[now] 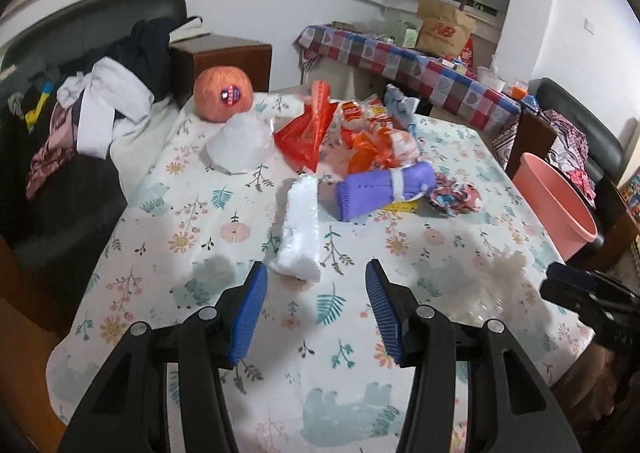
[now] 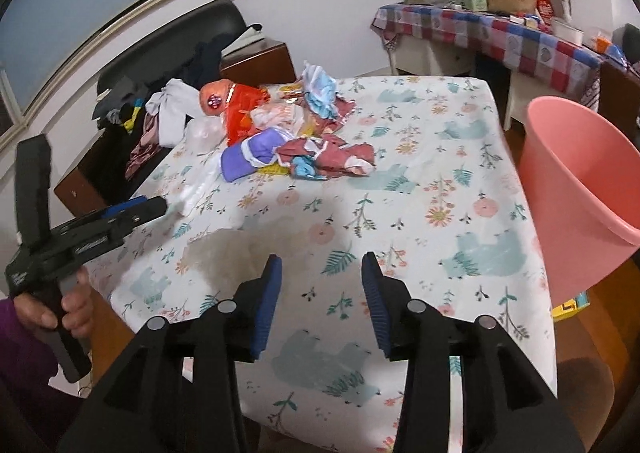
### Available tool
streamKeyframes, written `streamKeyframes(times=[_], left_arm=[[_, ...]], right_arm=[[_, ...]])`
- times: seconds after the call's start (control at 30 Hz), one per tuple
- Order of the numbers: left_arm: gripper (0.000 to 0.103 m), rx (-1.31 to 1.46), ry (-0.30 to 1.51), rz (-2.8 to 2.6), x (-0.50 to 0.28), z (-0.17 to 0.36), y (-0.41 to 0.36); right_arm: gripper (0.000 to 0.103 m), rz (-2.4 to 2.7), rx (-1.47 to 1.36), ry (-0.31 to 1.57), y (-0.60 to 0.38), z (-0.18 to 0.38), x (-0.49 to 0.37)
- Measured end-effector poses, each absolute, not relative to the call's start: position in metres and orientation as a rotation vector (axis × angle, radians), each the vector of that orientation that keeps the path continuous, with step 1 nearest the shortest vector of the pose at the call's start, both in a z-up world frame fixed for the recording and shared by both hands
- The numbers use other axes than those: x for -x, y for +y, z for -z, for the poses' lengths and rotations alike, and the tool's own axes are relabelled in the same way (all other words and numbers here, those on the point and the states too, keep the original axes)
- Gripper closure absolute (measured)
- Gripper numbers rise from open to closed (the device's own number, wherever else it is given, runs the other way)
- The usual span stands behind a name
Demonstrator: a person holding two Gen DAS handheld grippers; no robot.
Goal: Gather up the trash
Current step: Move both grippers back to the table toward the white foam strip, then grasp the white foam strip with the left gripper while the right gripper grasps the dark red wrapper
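A heap of trash lies at the far half of the flowered tablecloth point(image 1: 208, 333): a red plastic bag point(image 1: 306, 133), orange-and-white wrappers point(image 1: 384, 141), a purple roll point(image 1: 384, 193), crumpled printed paper point(image 1: 454, 197) and a clear plastic piece point(image 1: 240, 149). A white foam strip point(image 1: 300, 229) lies nearest, just ahead of my left gripper point(image 1: 316, 273), which is open and empty. My right gripper point(image 2: 320, 265) hovers open over bare cloth with nothing between its fingers. In the right wrist view the left gripper point(image 2: 160, 207) points at the pile point(image 2: 280, 125). The right gripper point(image 1: 556, 281) shows at the right edge.
A pink bin point(image 2: 580, 181) stands beside the table's right edge. An orange fruit in a net sleeve point(image 1: 223, 95) sits at the far left corner. A dark chair with heaped clothes point(image 1: 100, 113) is on the left. A checked-cloth side table point(image 1: 420, 65) stands behind.
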State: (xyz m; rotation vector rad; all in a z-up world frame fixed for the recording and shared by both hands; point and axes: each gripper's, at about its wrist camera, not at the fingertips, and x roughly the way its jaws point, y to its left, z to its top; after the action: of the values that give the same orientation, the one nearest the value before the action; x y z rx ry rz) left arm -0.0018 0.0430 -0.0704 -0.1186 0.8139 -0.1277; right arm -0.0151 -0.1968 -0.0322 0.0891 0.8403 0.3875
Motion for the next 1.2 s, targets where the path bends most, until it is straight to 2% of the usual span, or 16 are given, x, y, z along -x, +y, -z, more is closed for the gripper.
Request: streamKeyframes(times=[0.27, 0.37, 0.43, 0.93, 1.0, 1.07, 1.2], left_arm=[[0.053, 0.155, 0.889, 0.076, -0.032, 0.088, 0.049], [0.061, 0.144, 0.924, 0.075, -0.040, 0.094, 0.047], [0.069, 0.112, 0.928, 0.060, -0.042, 0.095, 0.045], [0.070, 0.134, 0.913, 0.075, -0.041, 0.096, 0.048], [0.070, 0.137, 0.913, 0.078, -0.041, 0.096, 0.049], [0.070, 0.137, 0.914, 0.083, -0.042, 0.096, 0.049], [0.070, 0.146, 0.914, 0.094, -0.043, 0.097, 0.051]], right_arm=[[0.061, -0.419, -0.071, 0.848, -0.190, 0.033, 0.010], [0.061, -0.423, -0.067, 0.842, -0.190, 0.028, 0.000], [0.061, -0.423, -0.057, 0.845, -0.189, 0.026, -0.010], [0.060, -0.476, 0.191, 0.917, -0.167, 0.039, -0.100], [0.058, -0.494, 0.227, 0.932, -0.165, 0.042, -0.108], [0.051, -0.517, 0.278, 0.941, -0.161, 0.046, -0.114], [0.050, -0.563, 0.338, 0.954, -0.156, 0.055, -0.126]])
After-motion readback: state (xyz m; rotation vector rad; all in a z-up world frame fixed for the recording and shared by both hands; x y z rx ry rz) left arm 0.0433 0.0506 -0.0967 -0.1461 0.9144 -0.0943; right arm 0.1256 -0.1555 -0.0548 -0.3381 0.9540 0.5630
